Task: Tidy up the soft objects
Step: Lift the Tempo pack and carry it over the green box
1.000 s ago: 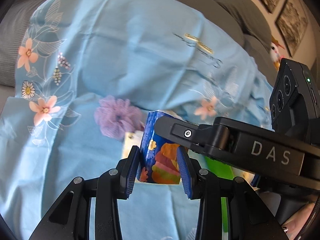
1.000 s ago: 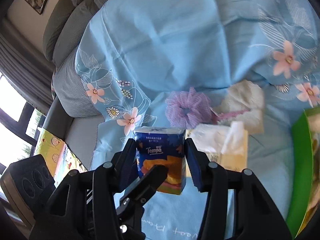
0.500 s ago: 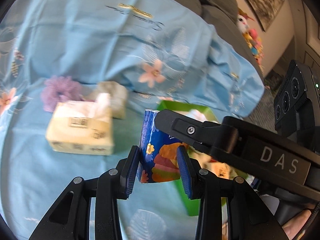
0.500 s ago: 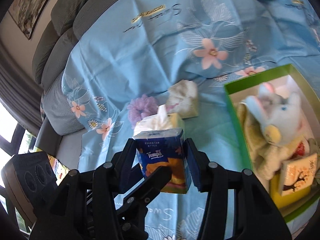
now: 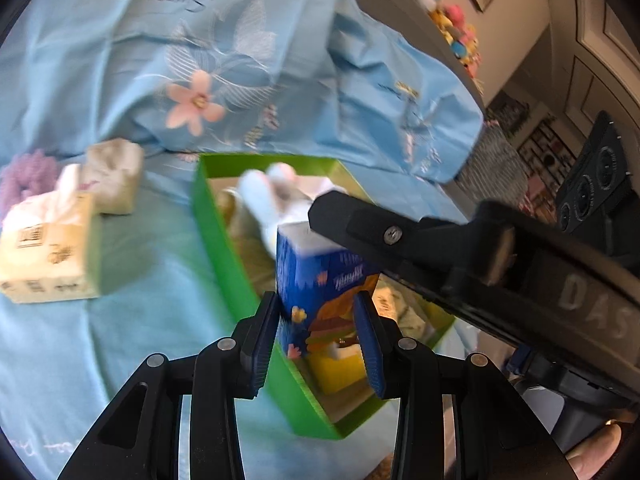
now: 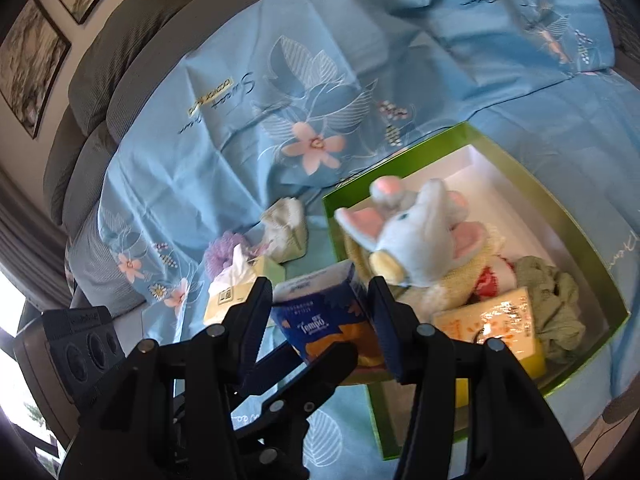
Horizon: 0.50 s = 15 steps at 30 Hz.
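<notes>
A blue Tempo tissue pack [image 5: 320, 280] is held in the air by both grippers at once. My left gripper [image 5: 316, 320] is shut on its narrow sides. From the right, a finger of my right gripper [image 5: 360, 224] lies against the pack's top. In the right wrist view my right gripper [image 6: 320, 308] is shut on the pack [image 6: 316, 320], with a left finger [image 6: 320, 364] below it. The pack hangs over the near left edge of a green box [image 6: 520, 160] [image 5: 216, 232] that holds a pale blue plush animal [image 6: 420, 232], cloths and a yellow packet [image 6: 492, 320].
On the blue flowered sheet [image 5: 120, 340] left of the box lie a yellow tissue box [image 5: 48, 248] [image 6: 240, 292], a beige crumpled cloth [image 5: 116, 180] [image 6: 286, 228] and a purple puff [image 5: 24, 176] [image 6: 220, 252]. Grey sofa cushions [image 6: 100, 80] rise behind. Plush toys [image 5: 452, 28] sit at the far right.
Both grippers carried the tissue pack to the right, from above the purple puff and yellow tissue box to over the green box. The grip on the pack is unchanged.
</notes>
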Motion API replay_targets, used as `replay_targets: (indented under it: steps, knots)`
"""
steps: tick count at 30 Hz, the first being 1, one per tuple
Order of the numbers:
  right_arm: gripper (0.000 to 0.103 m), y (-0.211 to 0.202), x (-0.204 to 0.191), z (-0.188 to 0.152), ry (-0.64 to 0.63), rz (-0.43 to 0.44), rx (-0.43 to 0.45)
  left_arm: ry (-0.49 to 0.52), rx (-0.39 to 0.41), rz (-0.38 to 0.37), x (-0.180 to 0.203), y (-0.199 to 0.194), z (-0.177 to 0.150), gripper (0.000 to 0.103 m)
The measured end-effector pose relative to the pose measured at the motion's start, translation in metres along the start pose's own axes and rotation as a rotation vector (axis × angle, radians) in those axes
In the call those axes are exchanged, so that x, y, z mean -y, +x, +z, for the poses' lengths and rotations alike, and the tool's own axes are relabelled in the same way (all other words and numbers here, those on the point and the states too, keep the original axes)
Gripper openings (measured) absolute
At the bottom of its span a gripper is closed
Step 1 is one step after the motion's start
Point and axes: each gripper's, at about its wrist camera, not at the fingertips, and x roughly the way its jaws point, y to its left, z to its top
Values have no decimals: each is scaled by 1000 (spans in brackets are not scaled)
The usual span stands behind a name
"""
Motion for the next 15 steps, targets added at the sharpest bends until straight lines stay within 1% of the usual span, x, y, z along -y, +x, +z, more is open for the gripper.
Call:
replay_targets:
  steps: [3,6,9,11,15]
  knots:
    - [51,-9,13,3,19,-11,28,11,-14,-16,11,12,0,39]
    - [51,-12,21,4,15,-61,44,17,-30,-32,21,22,1,39]
    - [51,-13,35,6,45,-48,47,25,-43,-32,27,30,2,39]
    - [51,-14,44,6,68,-51,49,23,-48,-43,29,33,3,39]
    - [51,-15,58,9,100,-69,58,55,-48,-32,43,39,11,39]
